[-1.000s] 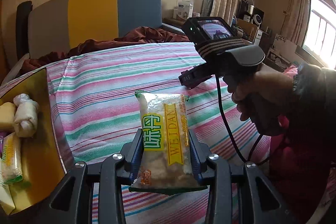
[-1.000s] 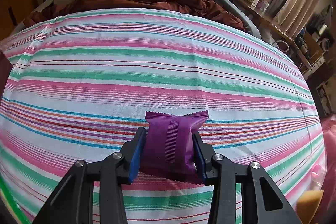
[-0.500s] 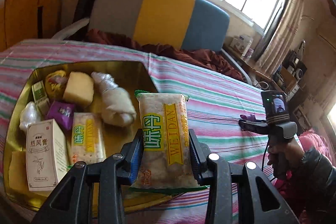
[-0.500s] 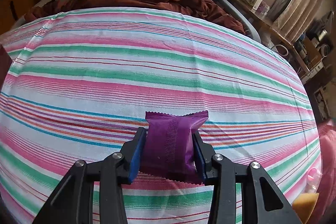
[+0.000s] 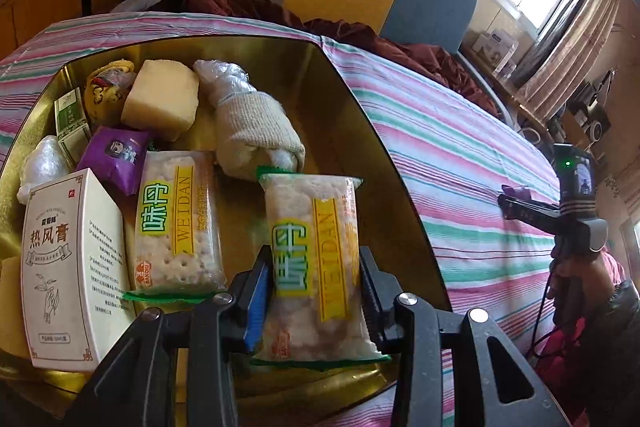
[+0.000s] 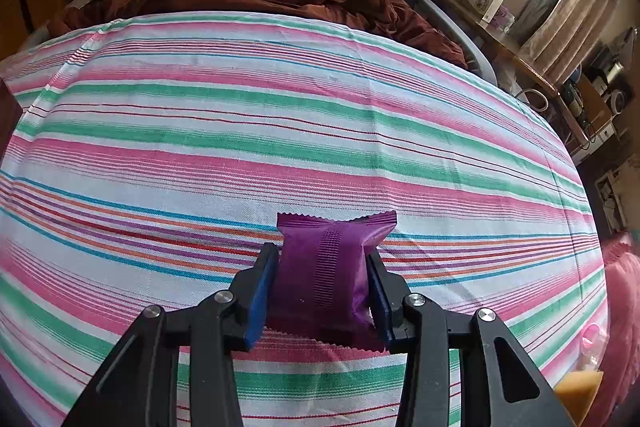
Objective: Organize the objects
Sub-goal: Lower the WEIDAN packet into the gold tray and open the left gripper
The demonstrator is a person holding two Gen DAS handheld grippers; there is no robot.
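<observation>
Left hand-held gripper is grasping a cracker packet over the gold tray, near its right edge, beside a second cracker packet. Right hand-held gripper is clenching a purple sachet above the striped bed sheet.

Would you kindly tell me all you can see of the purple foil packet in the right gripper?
The purple foil packet is a small, glossy pillow pouch with zigzag-cut ends and a ribbed seam down its middle. It stands upright, unopened, pinched at both sides by the right gripper, whose blue pads press its flanks. It hangs above the striped cloth.
</observation>
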